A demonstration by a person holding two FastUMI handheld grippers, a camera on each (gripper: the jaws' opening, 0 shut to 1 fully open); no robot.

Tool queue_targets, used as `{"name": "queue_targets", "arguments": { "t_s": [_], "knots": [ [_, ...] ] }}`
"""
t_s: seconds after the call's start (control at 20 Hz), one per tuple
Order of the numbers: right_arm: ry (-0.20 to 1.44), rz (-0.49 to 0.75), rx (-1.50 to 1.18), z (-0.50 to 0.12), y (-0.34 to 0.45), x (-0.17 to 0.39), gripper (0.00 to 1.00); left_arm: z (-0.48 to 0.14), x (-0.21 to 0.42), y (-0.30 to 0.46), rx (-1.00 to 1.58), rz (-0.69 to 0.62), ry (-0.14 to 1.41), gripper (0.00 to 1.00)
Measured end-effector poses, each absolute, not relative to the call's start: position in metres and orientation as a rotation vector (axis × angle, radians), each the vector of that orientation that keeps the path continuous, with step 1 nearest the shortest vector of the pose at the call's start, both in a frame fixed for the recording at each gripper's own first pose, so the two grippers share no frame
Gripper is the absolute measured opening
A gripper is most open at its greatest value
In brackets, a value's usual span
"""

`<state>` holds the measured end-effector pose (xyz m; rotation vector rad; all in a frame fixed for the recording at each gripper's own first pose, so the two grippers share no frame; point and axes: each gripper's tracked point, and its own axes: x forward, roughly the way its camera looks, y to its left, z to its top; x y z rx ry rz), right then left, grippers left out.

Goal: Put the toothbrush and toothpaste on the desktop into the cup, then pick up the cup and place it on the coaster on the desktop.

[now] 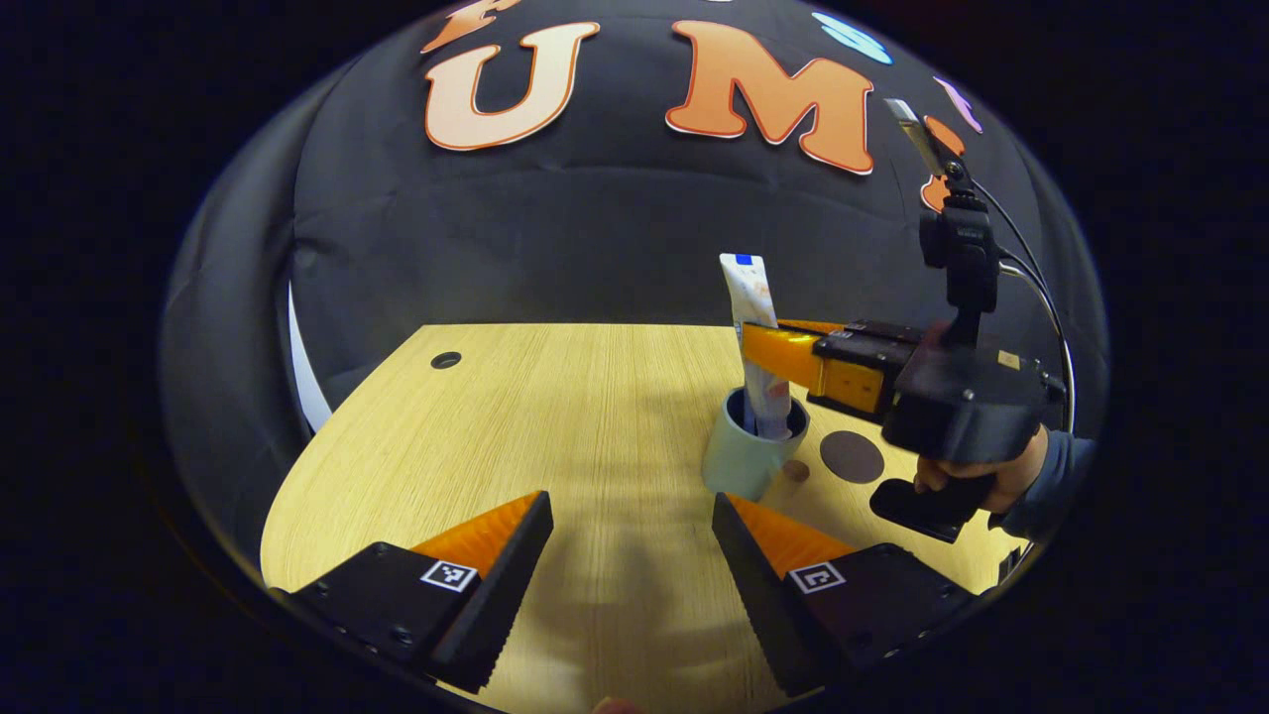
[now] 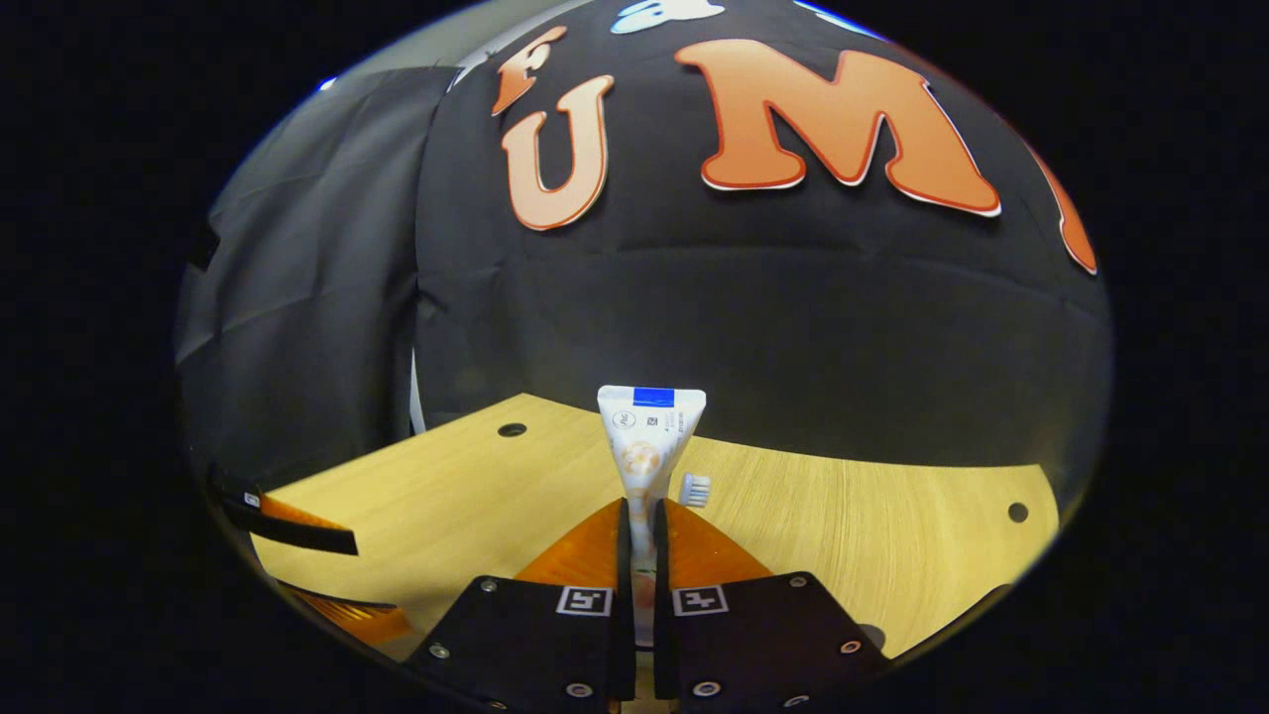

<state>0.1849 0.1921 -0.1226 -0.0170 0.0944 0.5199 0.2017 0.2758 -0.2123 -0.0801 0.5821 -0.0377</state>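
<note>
- Two grippers are at work: the right gripper [image 1: 758, 352] has its fingers pressed narrow on the toothpaste [image 1: 755, 337], which stands upright with its lower end inside the cup [image 1: 749, 456]
- Toothbrush [image 2: 695, 489]: its bristle head shows just beside the tube in the right gripper view, apparently already in the cup
- Cup stands on the bench [image 1: 555, 426] toward its right side; the coaster [image 1: 851, 456] lies just beside it, nearer the right edge, not touching
- Risk: the tube leans on the cup's rim, so letting go while it tilts could tip the light cup or let the tube topple out
- Risk: drawing the fingers back sideways could drag the tube along and nudge the cup
- Pose: a hand [image 1: 981, 481] holds the right gripper level, reaching in from the right edge above the cup
- Left gripper [image 1: 630, 540] hovers low over the near edge, fingers wide and holding nothing, pointed toward the cup
</note>
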Motion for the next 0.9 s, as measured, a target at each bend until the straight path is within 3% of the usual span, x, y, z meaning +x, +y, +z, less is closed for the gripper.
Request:
{"name": "queue_targets", "arguments": {
  "t_s": [0.3, 0.75, 0.9],
  "knots": [
    [0.142, 0.554, -0.095, -0.146, 0.202, 0.18, 0.13, -0.214, 0.2, 0.281, -0.071, -0.003, 0.585, 0.98],
    [0.138, 0.535, -0.104, -0.121, 0.181, 0.165, 0.19, -0.22, 0.195, 0.28, -0.108, 0.018, 0.611, 0.98],
    [0.119, 0.498, -0.102, -0.103, 0.156, 0.157, 0.33, -0.216, 0.195, 0.264, -0.147, 0.003, 0.626, 0.98]
  ]
}}
